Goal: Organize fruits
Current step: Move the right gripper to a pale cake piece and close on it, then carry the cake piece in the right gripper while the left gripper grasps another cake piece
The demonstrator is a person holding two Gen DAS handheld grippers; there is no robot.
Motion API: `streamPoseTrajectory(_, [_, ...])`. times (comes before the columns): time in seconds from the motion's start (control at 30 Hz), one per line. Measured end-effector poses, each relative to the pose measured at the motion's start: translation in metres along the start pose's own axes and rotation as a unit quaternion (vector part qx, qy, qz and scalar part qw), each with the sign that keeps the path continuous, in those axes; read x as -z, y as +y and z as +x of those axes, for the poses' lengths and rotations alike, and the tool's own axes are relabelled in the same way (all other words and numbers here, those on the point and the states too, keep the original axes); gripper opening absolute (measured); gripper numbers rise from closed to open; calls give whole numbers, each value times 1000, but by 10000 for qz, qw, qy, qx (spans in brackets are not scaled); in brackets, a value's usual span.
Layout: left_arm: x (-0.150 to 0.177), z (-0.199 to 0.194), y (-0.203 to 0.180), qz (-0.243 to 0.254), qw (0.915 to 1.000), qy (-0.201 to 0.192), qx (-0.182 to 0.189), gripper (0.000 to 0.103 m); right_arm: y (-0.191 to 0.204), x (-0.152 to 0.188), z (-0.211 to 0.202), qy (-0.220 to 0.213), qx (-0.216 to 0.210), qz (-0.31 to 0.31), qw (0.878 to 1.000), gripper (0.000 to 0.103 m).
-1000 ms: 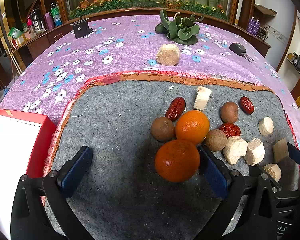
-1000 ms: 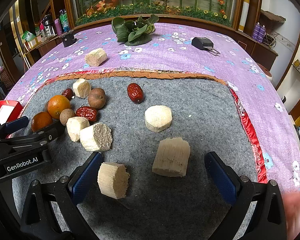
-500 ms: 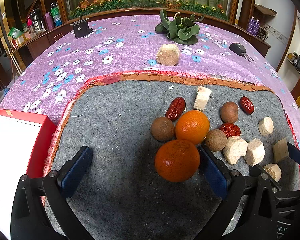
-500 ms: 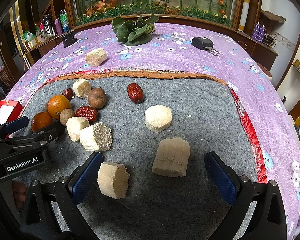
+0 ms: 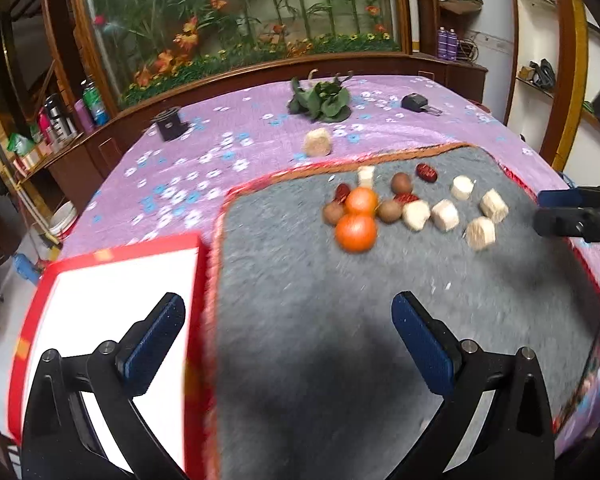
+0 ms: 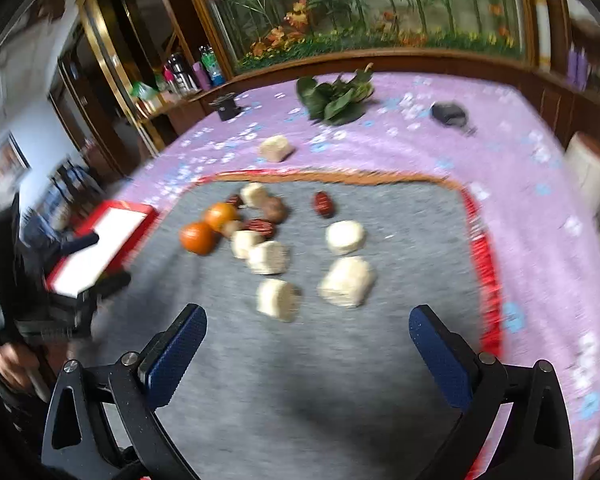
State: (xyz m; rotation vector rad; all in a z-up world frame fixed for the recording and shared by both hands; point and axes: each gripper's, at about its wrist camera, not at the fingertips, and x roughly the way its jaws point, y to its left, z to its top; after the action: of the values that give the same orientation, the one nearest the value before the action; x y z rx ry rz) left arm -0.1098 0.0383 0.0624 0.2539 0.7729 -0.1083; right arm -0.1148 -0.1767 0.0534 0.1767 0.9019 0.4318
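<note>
Fingers of both grippers stand spread wide with nothing between them. The left gripper (image 5: 288,336) hangs above bare grey mat (image 5: 300,280), straddling the mat's edge and the red tray (image 5: 112,276). The nearer orange (image 5: 356,233) lies ahead and a little right of it, touching the second orange (image 5: 361,201). Round, it has no long axis. The right gripper (image 6: 308,344) faces the pale chunks (image 6: 278,299) right of the oranges; my guess is the left is better placed.
</note>
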Motion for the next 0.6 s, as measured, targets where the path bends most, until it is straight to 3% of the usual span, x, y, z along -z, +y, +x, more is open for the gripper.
streamPoseTrajectory(0.13, [0,-2,15,-468,9988,39,155,103,17,1,27,200,-18,142,9997,94])
streamPoseTrajectory(0.2, [-1,-2,16,-577,9981,62,196,103,20,1,40,322,69,262,9991,79])
streamPoseTrajectory(0.33, [2,0,3,-476,9981,116,365,103,22,2,57,320,383,296,9983,62])
streamPoseTrajectory(0.4, [2,-1,-4,-394,9982,82,442,103,22,2,60,416,540,195,9975,27])
streamPoseTrajectory(0.43, [1,-2,-8,-348,9980,62,518,103,20,2,60,423,524,163,9976,21])
streamPoseTrajectory(0.53, [-5,-4,-21,-221,9973,41,698,100,1,2,50,512,5,383,9980,18])
streamPoseTrajectory(0.6, [-14,-2,-36,-179,9954,106,940,100,-16,-4,33,322,-569,690,9955,17])
